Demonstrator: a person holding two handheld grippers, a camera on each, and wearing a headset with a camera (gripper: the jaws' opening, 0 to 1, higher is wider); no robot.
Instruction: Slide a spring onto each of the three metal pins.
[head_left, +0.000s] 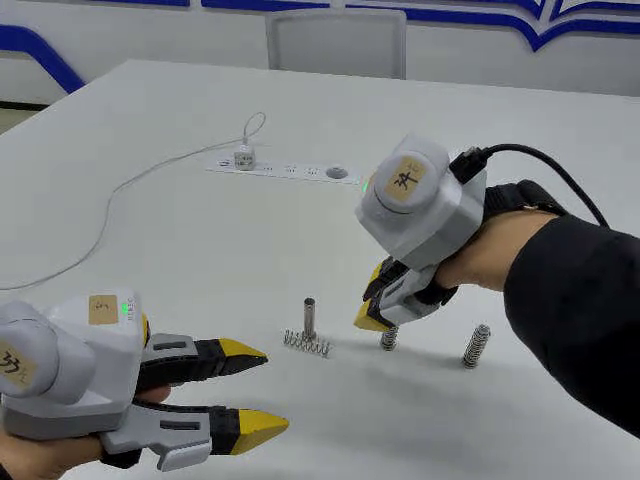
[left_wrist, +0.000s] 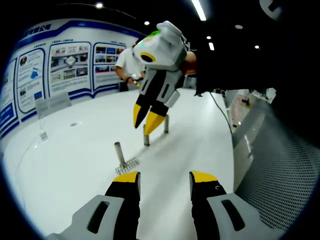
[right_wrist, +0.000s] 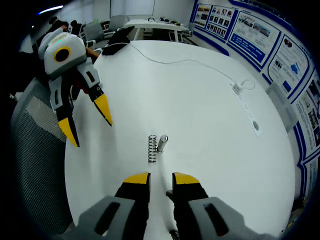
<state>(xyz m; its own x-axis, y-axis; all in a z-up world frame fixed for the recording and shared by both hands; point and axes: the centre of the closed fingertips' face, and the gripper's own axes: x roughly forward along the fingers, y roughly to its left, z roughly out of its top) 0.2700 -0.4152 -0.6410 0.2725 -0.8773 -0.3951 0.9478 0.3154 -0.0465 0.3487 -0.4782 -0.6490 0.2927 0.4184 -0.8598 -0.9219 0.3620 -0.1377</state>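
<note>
A bare metal pin (head_left: 309, 317) stands upright on the white table (head_left: 200, 240), with a loose spring (head_left: 306, 344) lying flat at its foot. Right of it stand two pins wearing springs (head_left: 389, 338) (head_left: 477, 345). My right gripper (head_left: 372, 318) hovers tips-down just above and left of the nearer sprung pin, jaws narrowly apart, holding nothing. My left gripper (head_left: 258, 392) lies low at the near left, wide open and empty, pointing at the bare pin (left_wrist: 119, 152) and loose spring (left_wrist: 127, 165). From the right gripper (right_wrist: 161, 179), the pin (right_wrist: 162, 142) and spring (right_wrist: 152, 148) lie just ahead.
A white power strip (head_left: 285, 170) with a plug and a trailing white cable lies across the far middle of the table. A chair (head_left: 335, 40) stands at the far edge. A mesh chair back (left_wrist: 280, 165) is beside the table, and a person (left_wrist: 131, 65) stands in the background.
</note>
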